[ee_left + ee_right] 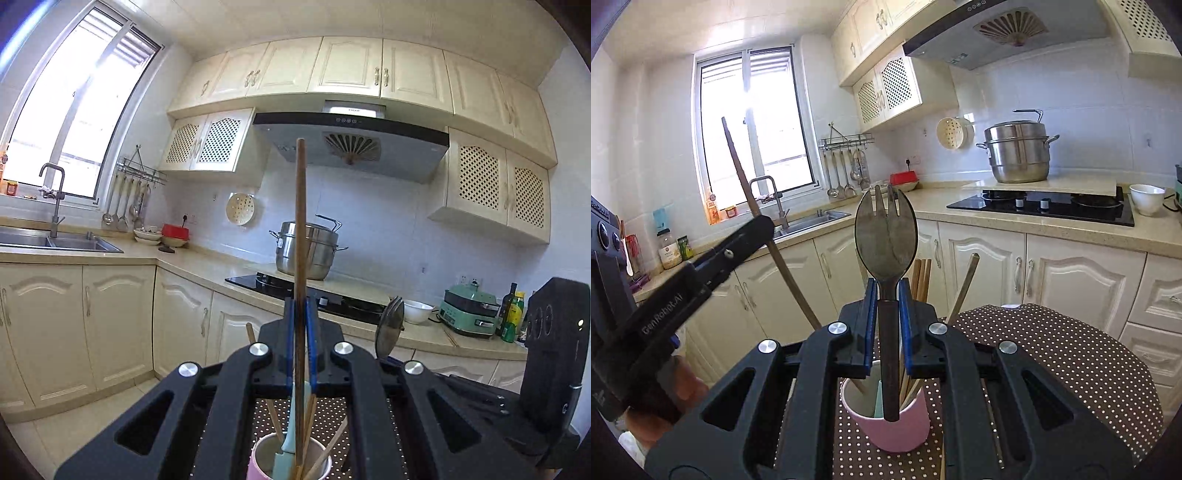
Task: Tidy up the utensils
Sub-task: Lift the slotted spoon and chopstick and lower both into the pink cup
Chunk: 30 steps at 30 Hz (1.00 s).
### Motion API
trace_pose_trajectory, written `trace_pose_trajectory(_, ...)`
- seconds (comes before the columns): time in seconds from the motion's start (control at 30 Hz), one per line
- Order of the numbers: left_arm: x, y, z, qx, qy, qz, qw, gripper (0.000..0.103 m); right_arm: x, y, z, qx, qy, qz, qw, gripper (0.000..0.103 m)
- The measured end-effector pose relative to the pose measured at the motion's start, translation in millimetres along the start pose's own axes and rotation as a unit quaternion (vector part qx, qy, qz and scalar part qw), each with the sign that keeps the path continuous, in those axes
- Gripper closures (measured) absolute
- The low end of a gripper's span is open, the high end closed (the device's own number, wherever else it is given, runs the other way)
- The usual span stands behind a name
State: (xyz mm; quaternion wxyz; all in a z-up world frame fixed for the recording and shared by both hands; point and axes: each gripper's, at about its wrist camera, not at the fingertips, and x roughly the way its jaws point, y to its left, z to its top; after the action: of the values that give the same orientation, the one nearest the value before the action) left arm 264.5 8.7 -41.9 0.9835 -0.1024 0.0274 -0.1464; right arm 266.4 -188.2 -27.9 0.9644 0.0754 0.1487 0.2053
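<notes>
My right claw (pixel 885 295) is clamped on the dark handle of a spork (pixel 885 236), and my left claw (pixel 301 314) is pinched tight on a wooden chopstick (pixel 300 236); neither has any slack between its blue pads. Both utensils hang over the pink cup (pixel 886 421), which sits on the dotted cloth (pixel 1052 354) below my claws with more chopsticks and a pale green handle still standing in it. The spork's handle end is at the cup's mouth, overlapping the rim in this view; I cannot tell whether it is fully clear. To do this well, I judge I should carry each piece straight up along its own length until its lower end is clear of the rim, so it does not drag the other sticks or tip the cup, and keep my two claws apart. The spork stands upright, long axis vertical, tines at the top. The chopstick is upright too in my left view, leaning slightly in the right one.
</notes>
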Motion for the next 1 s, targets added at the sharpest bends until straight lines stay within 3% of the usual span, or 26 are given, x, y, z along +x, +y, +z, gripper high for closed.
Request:
trace_pose_trajectory(0.53, 25.8, 10.6, -87.4, 0.031, 0.1, 0.022, 0.9942, 0.097, 20.2, -3.7, -20.0, 0.014, 0.003, 0.001, 1.0, 0.091)
trace_pose_trajectory(0.9, 21.4, 18.8, -82.3, 0.021, 0.111, 0.025, 0.9933, 0.095, 28.3, -5.7, -30.1, 0.016, 0.016, 0.001, 1.0, 0.091)
trace_pose_trajectory(0.97, 20.1, 18.7, -80.2, 0.022, 0.113, 0.028, 0.993, 0.085, 29.4, -6.9, -32.1, 0.016, 0.021, 0.001, 1.0, 0.091)
trace_pose_trajectory(1.0, 18.6, 19.2, -79.9, 0.019, 0.112, 0.03, 0.993, 0.068, 29.6, -7.6, -33.2, 0.017, 0.022, 0.0, 1.0, 0.091)
